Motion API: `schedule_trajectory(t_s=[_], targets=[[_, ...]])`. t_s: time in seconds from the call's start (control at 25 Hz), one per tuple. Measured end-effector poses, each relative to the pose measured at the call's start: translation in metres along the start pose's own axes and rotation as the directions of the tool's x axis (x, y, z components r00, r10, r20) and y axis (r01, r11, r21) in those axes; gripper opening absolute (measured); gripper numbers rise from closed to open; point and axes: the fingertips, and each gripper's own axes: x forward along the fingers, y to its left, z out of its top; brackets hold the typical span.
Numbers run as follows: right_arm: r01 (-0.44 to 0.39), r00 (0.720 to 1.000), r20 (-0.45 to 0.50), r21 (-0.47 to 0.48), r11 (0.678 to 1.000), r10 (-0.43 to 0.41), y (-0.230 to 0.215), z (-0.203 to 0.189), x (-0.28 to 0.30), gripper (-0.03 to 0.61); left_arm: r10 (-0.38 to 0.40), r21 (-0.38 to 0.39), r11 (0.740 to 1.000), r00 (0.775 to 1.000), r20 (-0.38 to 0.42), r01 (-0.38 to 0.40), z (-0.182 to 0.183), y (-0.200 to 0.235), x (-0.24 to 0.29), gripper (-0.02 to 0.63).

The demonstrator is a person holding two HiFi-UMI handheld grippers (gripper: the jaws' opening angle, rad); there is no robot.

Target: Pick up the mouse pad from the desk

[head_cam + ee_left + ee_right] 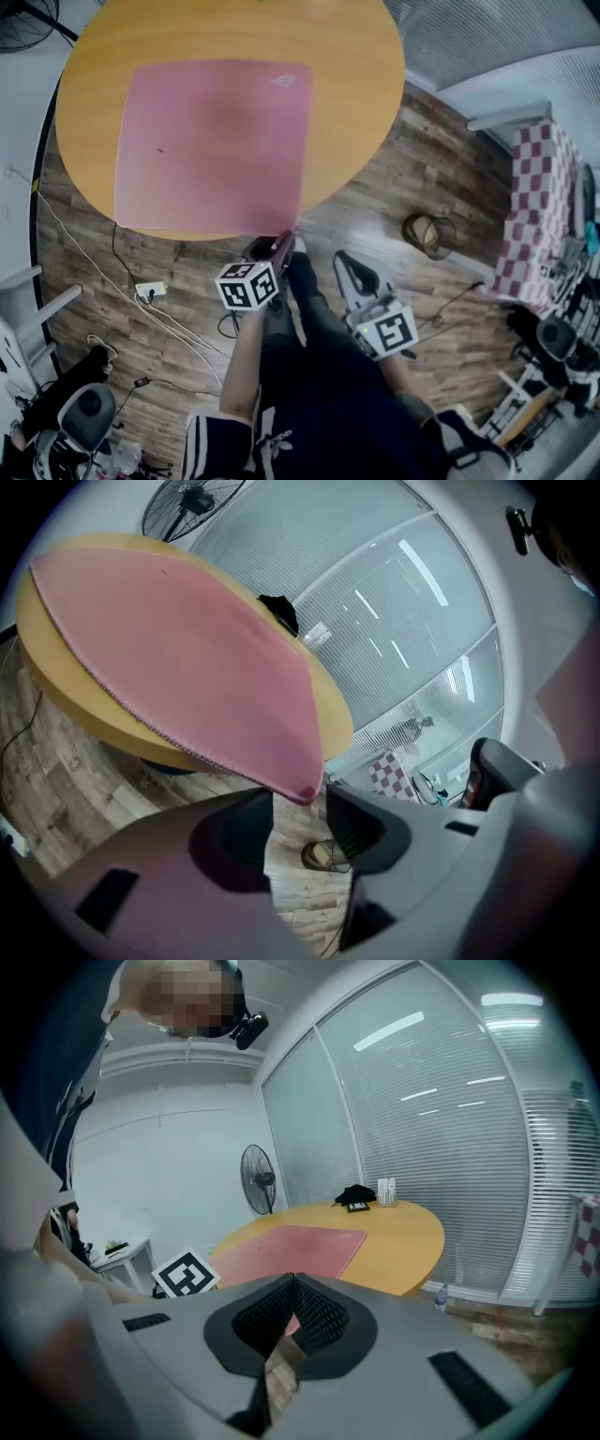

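A pink mouse pad point(211, 141) lies flat on the round yellow table point(375, 56). Its near right corner sticks out past the table's edge. My left gripper point(284, 242) is at that corner, below the rim. In the left gripper view the pad point(187, 649) ends in a corner just at the tips of the left gripper point(298, 808), whose jaws stand apart without pressing on it. My right gripper point(343, 260) hangs back over the person's leg, away from the table. In its own view the right gripper point(293, 1281) is shut on nothing, with the pad point(300, 1246) further ahead.
A wire basket point(429, 234) stands on the wooden floor right of the table. A checked cloth point(534, 206) is at the far right. A fan point(255, 1180) stands behind the table, and a black object point(356, 1194) lies on its far side. Cables and an office chair point(89, 412) are at the lower left.
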Motion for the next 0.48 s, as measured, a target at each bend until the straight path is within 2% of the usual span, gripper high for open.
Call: schedule_trajectory(t_s=[0.32, 0.48], targets=[[0.013, 1.000, 0.007, 0.001, 1.000, -0.013, 0.0009, 0.0035, 0.0015, 0.003, 0.008, -0.010, 1.000, 1.000, -0.006, -0.008, 0.0041, 0.0035, 0.0014, 0.155], [0.017, 1.000, 0.021, 0.003, 1.000, -0.017, 0.0015, 0.0057, 0.0014, 0.003, 0.017, -0.014, 1.000, 1.000, 0.004, -0.017, 0.0072, 0.0030, -0.0001, 0.069]])
